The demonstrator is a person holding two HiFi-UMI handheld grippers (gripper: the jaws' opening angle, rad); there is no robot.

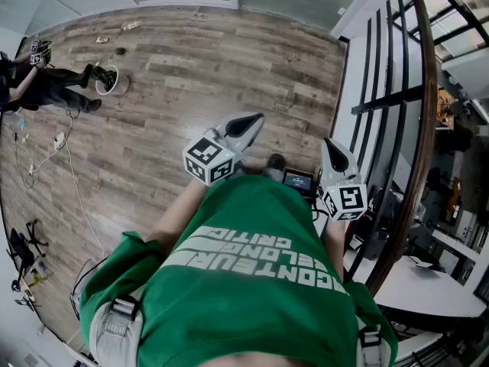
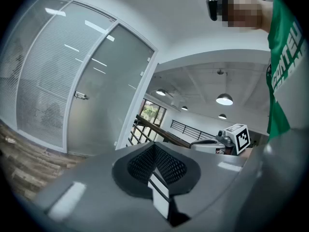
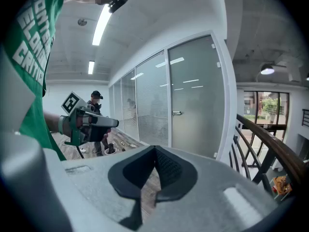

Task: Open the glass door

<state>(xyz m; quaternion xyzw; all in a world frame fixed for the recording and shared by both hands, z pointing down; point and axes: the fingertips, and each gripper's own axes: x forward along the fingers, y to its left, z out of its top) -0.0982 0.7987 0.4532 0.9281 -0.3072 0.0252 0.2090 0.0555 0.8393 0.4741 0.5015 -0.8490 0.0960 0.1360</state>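
The frosted glass door [image 2: 108, 98] stands shut in a white frame, with a small metal handle [image 2: 80, 95] on its left side. It shows again in the right gripper view as a pale door [image 3: 195, 95] with the handle [image 3: 177, 113]. Both grippers are held out in front of me, well short of the door. My left gripper [image 1: 244, 125] [image 2: 154, 146] is shut with nothing in it. The right gripper [image 1: 334, 153] [image 3: 155, 151] has its tips together and is also empty. Each gripper appears in the other's view, the right gripper [image 2: 227, 141] and the left gripper [image 3: 87, 124].
A dark wooden handrail [image 1: 416, 128] with black bars runs along my right. Frosted glass partitions [image 3: 145, 105] extend left of the door. Another person [image 1: 46, 82] is at the far left of the wood floor, with cables [image 1: 53, 151] nearby. A white table [image 1: 428, 289] lies beyond the rail.
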